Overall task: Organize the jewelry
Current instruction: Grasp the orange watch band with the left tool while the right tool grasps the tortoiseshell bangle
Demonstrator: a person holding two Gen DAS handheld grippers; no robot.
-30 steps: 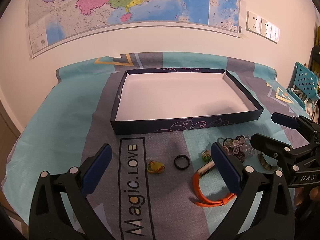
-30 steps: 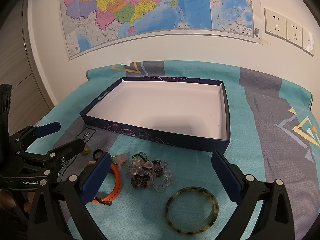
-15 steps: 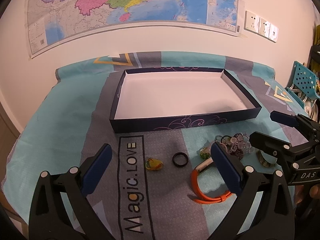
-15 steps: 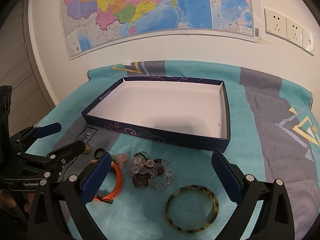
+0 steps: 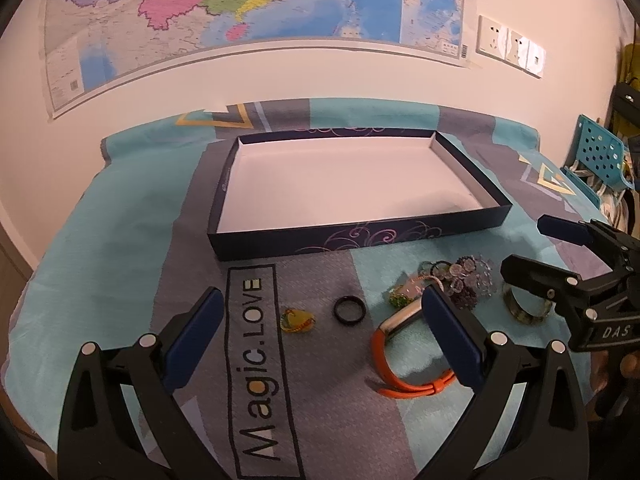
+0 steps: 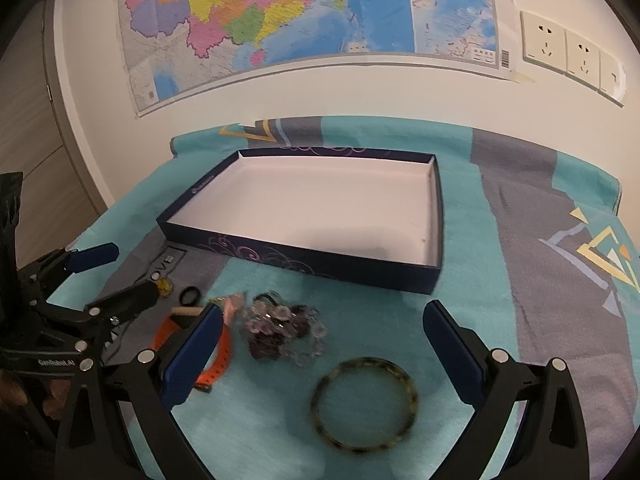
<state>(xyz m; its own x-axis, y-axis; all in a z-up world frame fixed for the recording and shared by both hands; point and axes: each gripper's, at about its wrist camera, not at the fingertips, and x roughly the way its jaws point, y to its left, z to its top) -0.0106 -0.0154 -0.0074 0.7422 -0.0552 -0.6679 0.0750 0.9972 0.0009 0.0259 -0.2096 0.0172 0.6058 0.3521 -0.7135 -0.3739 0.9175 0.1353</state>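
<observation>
Behind the desk (image 5: 120,248) hangs a big colorful map (image 5: 240,4) on a pale wall, with white wall plugs (image 5: 510,46) beside it. On the blue and gray cloth (image 6: 520,216) sits one dark blue box (image 5: 360,236) with a white inside, and nothing is in it yet. Compared with a second ago, both claws have crept a little closer to the pile of jewelry, and the things look a bit bigger and nearer the box in both views. Nothing has been picked up or moved, so I think the sorting has not really begun; the hands are just getting into place for a first grab. The left claw (image 5: 320,340) is wide open and holds nothing, and it points at the small things in front of the box. The right claw (image 6: 322,356) is wide open too, holding nothing, and the brown spotted bangle (image 6: 364,402) lies between its two fingers, though it looks blurry. Counting the jewelry: one orange band (image 5: 404,368), one small black ring (image 5: 350,310), one little yellow charm (image 5: 298,320), one small green and pink piece (image 5: 406,294), one heap of clear and purple beads (image 6: 280,330), and that one bangle. All of it lies on the cloth just in front of the box, well apart from the map wall.
</observation>
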